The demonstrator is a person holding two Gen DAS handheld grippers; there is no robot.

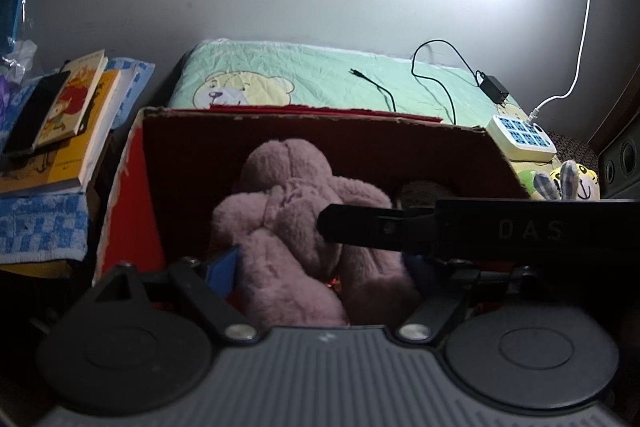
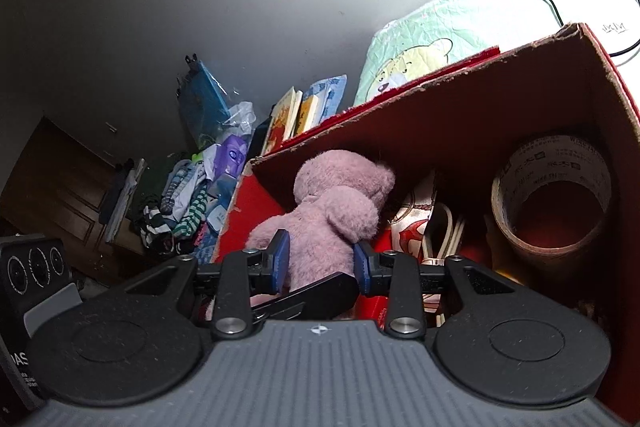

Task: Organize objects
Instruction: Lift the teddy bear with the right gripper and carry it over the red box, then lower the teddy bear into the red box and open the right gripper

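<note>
Pink plush bear (image 2: 332, 211) — upright, head up, in cardboard box (image 2: 460, 115), right gripper (image 2: 321, 259) jaws clamping it.

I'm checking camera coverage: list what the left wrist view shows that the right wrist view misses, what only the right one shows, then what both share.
Only the left wrist view shows the white power strip, the yellow stuffed toy beside the box, and the blue checked towel.

Only the right wrist view shows the roll of tape inside the box, the pile of clothes and the wooden door.

Both show the pink plush toy, the red cardboard box, the bear-print pillow and the books.
</note>
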